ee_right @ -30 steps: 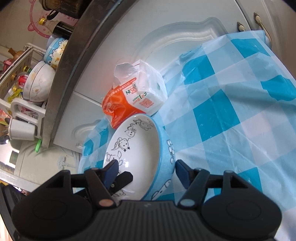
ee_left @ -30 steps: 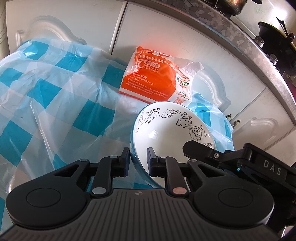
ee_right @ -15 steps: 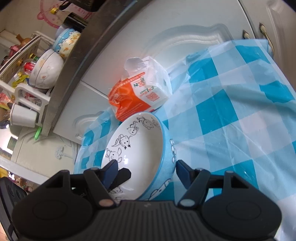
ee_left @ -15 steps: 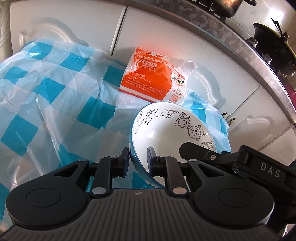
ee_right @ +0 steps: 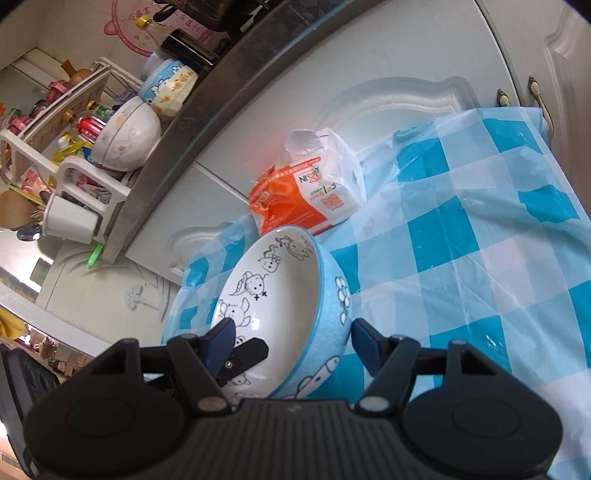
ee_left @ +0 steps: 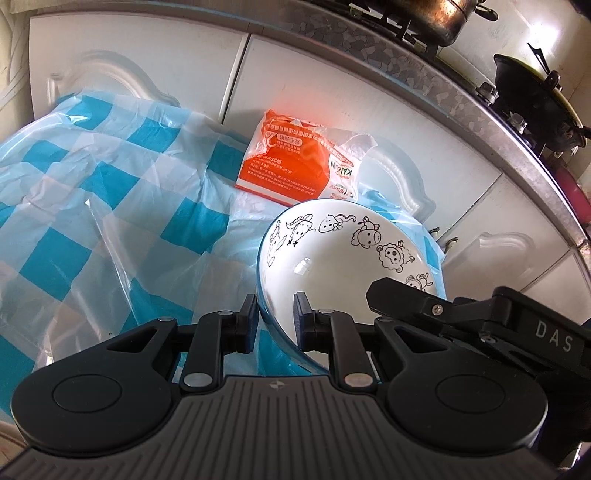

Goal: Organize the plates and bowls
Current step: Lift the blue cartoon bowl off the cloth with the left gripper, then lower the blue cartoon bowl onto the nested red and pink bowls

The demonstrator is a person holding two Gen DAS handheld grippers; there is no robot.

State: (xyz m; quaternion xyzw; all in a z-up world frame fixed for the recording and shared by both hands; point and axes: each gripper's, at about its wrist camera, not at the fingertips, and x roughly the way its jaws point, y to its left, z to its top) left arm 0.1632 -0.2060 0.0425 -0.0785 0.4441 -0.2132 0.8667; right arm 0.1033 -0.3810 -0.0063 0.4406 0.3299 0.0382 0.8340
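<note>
Left wrist view: one bowl, white inside with cartoon animals and blue outside, tilted, its near rim caught between the jaws of the left gripper. Jaws nearly closed, pinching the rim, one pad outside the wall and one inside. Right gripper reaching in from the right edge, one finger lying over the inside of the bowl near the far rim. Beyond the bowl, one orange and white packet on the blue checked plastic cloth covering the table, white cabinet doors behind. Up on the stove, two pots: one metal pot, one black pan.

Right wrist view: same single bowl between the jaws of the right gripper, jaws about half open; left pad inside the bowl, right pad just beside the blue outer wall, contact not clear enough to tell. Black tip of the left gripper poking into the bowl beside the left pad. One packet just beyond the rim on the cloth. At upper left, a dish rack with two more bowls and one white cup.
</note>
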